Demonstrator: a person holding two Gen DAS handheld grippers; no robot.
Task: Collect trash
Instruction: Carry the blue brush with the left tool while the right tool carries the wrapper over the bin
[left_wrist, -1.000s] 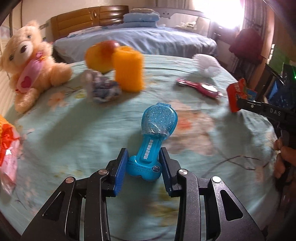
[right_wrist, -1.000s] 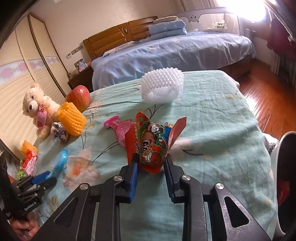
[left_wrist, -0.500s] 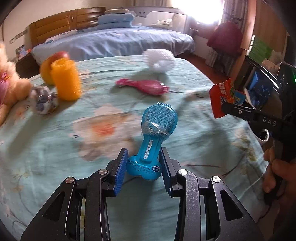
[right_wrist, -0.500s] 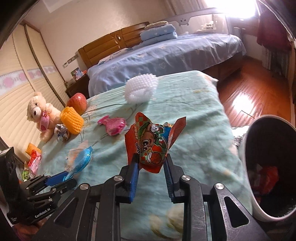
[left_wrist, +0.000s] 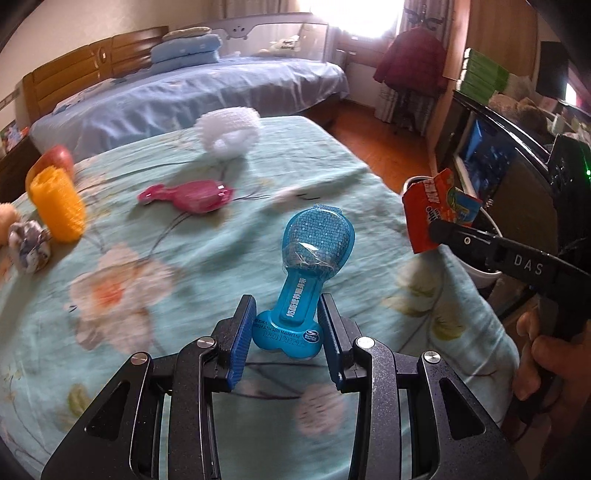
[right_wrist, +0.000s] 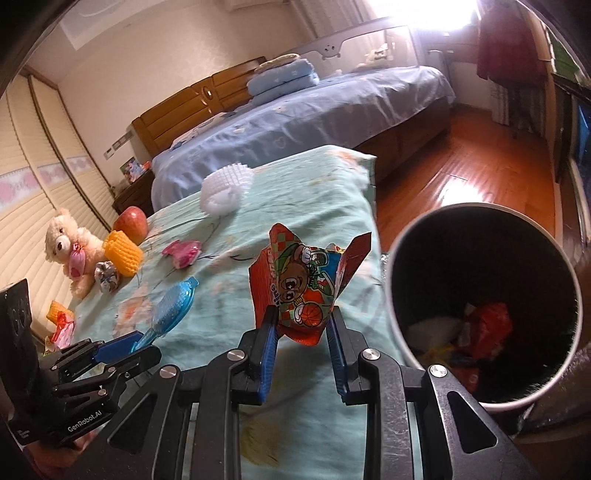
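The wrapper (right_wrist: 301, 291) is a crumpled red snack bag with a cartoon print, pinched at its lower end by the right gripper (right_wrist: 301, 345) and held in the air over the bed edge, just left of the bin (right_wrist: 406, 254). It looks thin, light and limp: the top flaps stand free and would flutter or fold, so a low pinch across the doubled foil seems the safest hold, and a slick film could slip if the jaws ease. Released, it may drift instead of dropping straight, so I judge it should be well over the bin's mouth first. The bin already holds red and white scraps.

The blister (left_wrist: 308, 273), a stiff blue plastic pack with a round head and narrow stem, is clamped at its wide base by the left gripper (left_wrist: 284, 341), raised above the sheet (left_wrist: 155, 280). It is rigid and light, probably smooth; the base gives 2 flat sides for the pads.

Left on the sheet are a pink pack (left_wrist: 190, 195), a white foam net (left_wrist: 229, 133), a yellow net (left_wrist: 57, 205), an apple (right_wrist: 130, 224) and a teddy (right_wrist: 70, 249).
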